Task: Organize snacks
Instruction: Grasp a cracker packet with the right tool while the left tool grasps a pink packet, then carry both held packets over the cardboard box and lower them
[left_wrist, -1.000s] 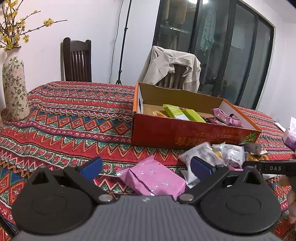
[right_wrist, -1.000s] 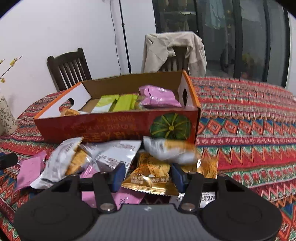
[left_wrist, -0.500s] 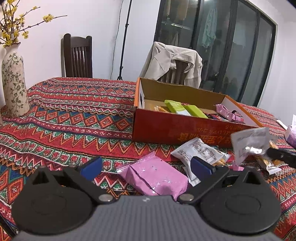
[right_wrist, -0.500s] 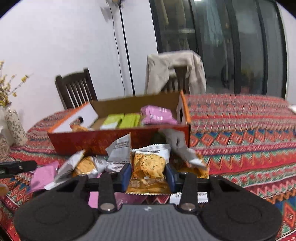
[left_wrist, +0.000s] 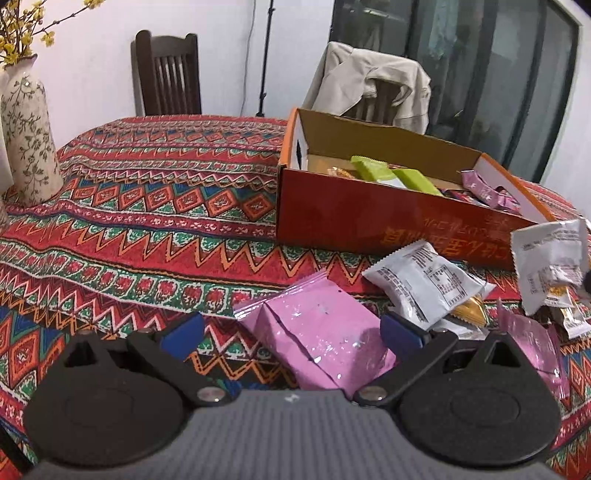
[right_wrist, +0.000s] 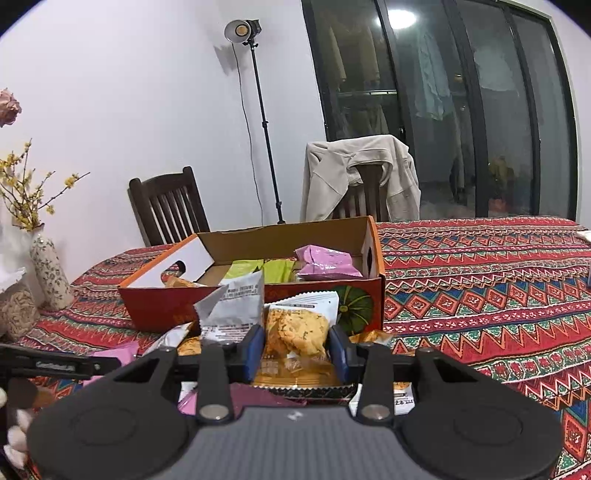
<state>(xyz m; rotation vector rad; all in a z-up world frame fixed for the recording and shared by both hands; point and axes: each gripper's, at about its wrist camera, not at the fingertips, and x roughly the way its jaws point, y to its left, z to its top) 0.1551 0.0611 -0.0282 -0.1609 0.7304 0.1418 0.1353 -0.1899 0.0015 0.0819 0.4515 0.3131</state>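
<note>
My right gripper (right_wrist: 297, 349) is shut on a clear-fronted cookie packet (right_wrist: 297, 332) and holds it lifted in front of the red cardboard box (right_wrist: 155, 302); a white packet (right_wrist: 232, 306) hangs beside it. In the left wrist view the lifted packet (left_wrist: 548, 262) shows at the right edge. The box (left_wrist: 369, 218) holds green bars (left_wrist: 373, 171) and pink packets (left_wrist: 484, 186). My left gripper (left_wrist: 291, 332) is open, low over the table, with a pink packet (left_wrist: 317, 339) between its fingers, untouched. A white packet (left_wrist: 424, 280) lies just beyond.
A patterned red tablecloth (left_wrist: 147, 206) covers the table. A floral vase (left_wrist: 27, 136) stands at the far left. Two chairs (left_wrist: 168, 74) stand behind the table, one draped with a beige jacket (left_wrist: 369, 85). More loose packets (left_wrist: 532, 336) lie at the right.
My right gripper has closed on the cookie packet and lifted it from the pile toward the box. My left gripper has stayed open over the pink packet, shifting only slightly.
</note>
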